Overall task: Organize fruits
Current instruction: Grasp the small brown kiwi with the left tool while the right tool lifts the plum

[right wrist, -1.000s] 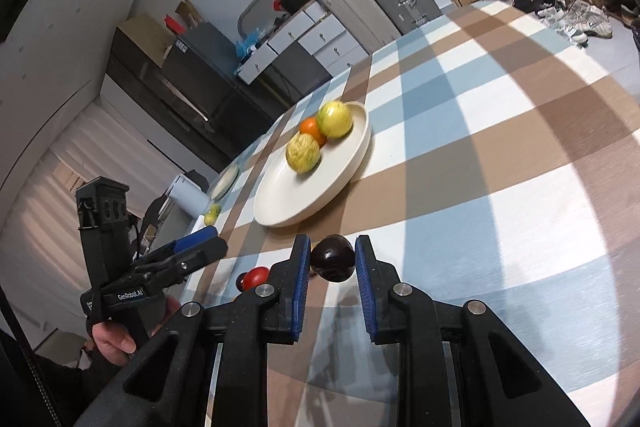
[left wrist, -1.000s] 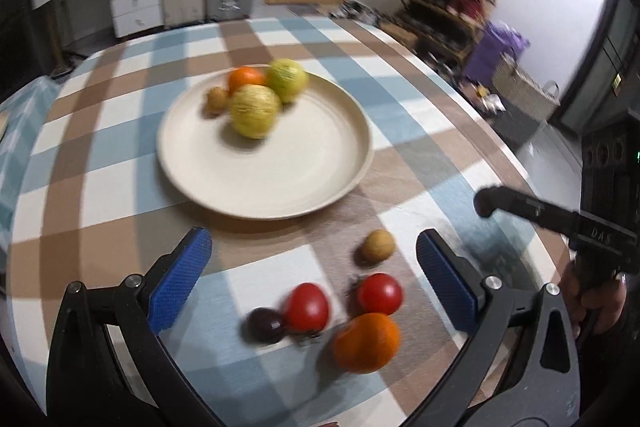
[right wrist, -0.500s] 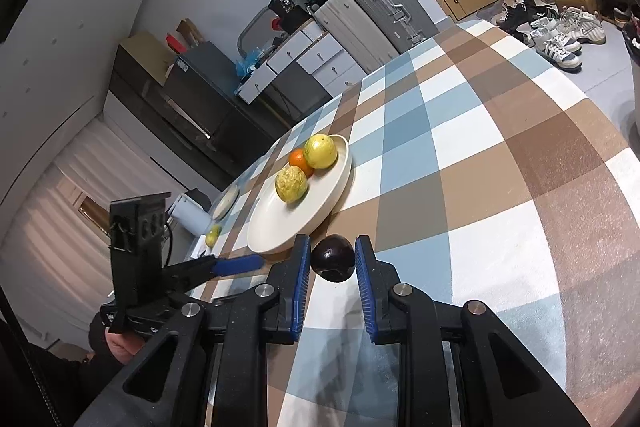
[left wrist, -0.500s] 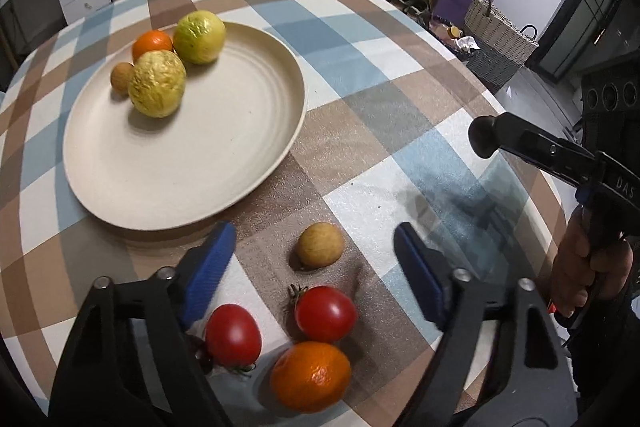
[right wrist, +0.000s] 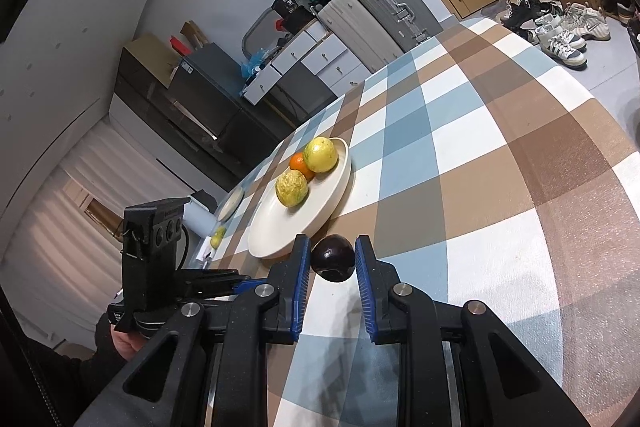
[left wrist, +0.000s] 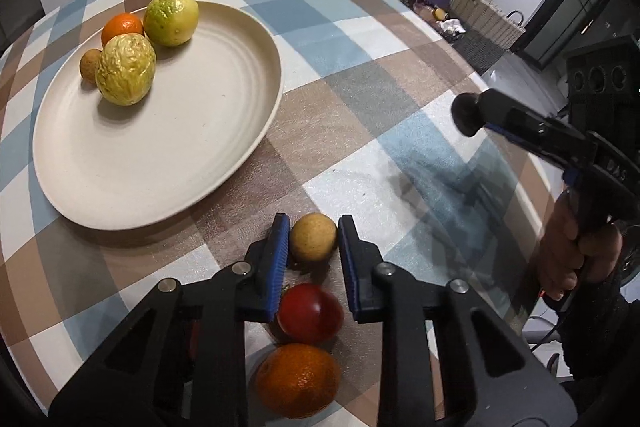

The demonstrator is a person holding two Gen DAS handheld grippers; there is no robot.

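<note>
While clamped, longan [left wrist: 313, 237] between fingers [left wrist: 279, 259]

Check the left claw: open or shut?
Shut: the left claw has just been closing, and its blue pads now press the small brown fruit.

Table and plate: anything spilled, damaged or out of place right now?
Nothing spilled or damaged. Four fruits sit together on the plate. A tomato and an orange lie loose on the tablecloth. The other loose fruits are gripped: a small brown fruit and a dark plum.
</note>
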